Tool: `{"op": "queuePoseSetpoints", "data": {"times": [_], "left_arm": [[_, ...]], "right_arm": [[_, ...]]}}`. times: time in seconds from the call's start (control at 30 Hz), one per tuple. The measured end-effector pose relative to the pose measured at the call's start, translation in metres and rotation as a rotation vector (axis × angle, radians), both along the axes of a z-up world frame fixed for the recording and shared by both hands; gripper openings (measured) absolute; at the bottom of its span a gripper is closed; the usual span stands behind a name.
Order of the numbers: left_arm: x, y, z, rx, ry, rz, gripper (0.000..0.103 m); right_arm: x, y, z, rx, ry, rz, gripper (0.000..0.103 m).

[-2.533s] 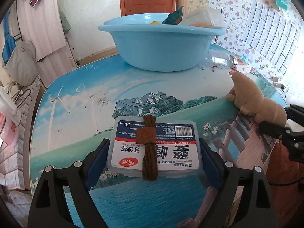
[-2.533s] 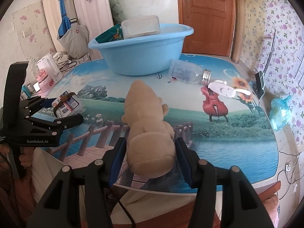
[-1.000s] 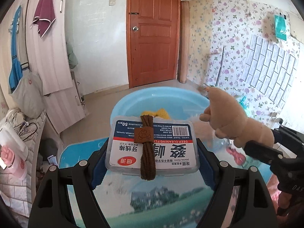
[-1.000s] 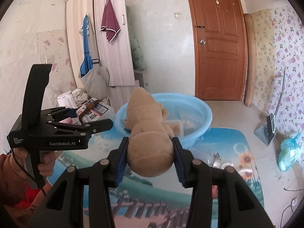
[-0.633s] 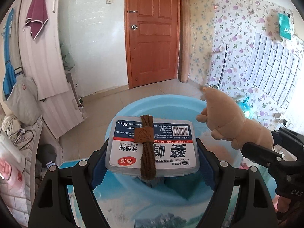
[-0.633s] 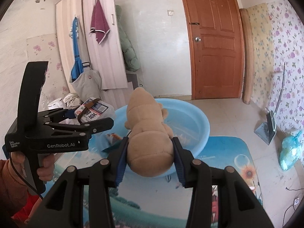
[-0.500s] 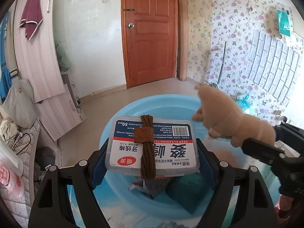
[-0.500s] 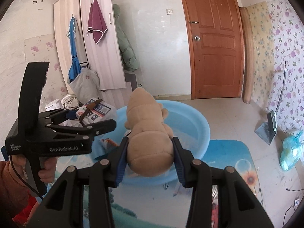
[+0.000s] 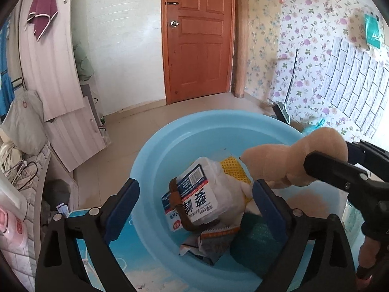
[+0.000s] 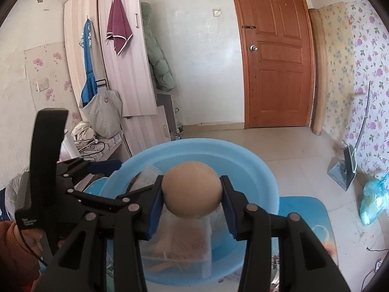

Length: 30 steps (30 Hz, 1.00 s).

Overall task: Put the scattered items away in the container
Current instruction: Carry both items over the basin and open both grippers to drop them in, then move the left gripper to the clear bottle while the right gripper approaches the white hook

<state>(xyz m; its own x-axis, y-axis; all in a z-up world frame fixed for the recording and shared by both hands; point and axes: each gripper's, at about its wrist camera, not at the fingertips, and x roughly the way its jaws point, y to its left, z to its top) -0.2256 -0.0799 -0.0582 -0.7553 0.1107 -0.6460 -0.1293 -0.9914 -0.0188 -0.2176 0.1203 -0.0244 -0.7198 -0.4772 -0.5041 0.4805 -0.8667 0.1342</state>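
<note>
My left gripper (image 9: pixel 194 187) hangs over the blue basin (image 9: pixel 170 146), its jaws opening wide. The floss-pick box (image 9: pixel 194 194), with a brown band around it, lies tilted inside the basin below the pads, and neither pad touches it. My right gripper (image 10: pixel 191 185) is shut on the tan plush toy (image 10: pixel 192 194) above the basin (image 10: pixel 255 170). In the left wrist view the toy (image 9: pixel 279 165) pokes in from the right over the basin. The left gripper (image 10: pixel 85 189), held by a hand, shows at the left of the right wrist view.
The basin holds a yellow sponge (image 9: pixel 233 168), a crumpled snack packet (image 9: pixel 204 241), a dark green packet (image 9: pixel 257 245) and a clear plastic box (image 10: pixel 175 243). It stands on a table with a blue printed top (image 10: pixel 304 211). A tiled floor and a wooden door lie beyond.
The left jaws have spread and the floss-pick box has dropped out, now tilted in the basin. Both grippers moved forward over the basin. The plush toy now points down.
</note>
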Motion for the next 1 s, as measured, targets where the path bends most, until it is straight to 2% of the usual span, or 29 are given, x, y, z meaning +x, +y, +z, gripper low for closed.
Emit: {"op": "queuePoseSetpoints", "data": {"times": [0.17,0.3,0.5,0.73,1.0], "left_arm": [[0.007,-0.002,0.001,0.012,-0.002,0.0,0.096],[0.021,0.0,0.004,0.009,0.004,0.003,0.103],[0.036,0.008,0.01,0.0,0.009,-0.006,0.103],[0.059,0.015,0.016,-0.003,0.019,-0.021,0.103],[0.087,0.029,-0.003,0.01,-0.015,-0.042,0.103]], "right_arm": [[0.007,-0.005,-0.001,0.001,-0.005,0.008,0.045],[0.017,-0.001,-0.001,-0.002,-0.008,0.002,0.045],[0.029,0.006,-0.001,-0.015,-0.025,-0.017,0.045],[0.053,0.018,0.005,-0.005,-0.004,-0.027,0.045],[0.074,0.049,-0.009,-0.02,-0.04,-0.089,0.045]]}}
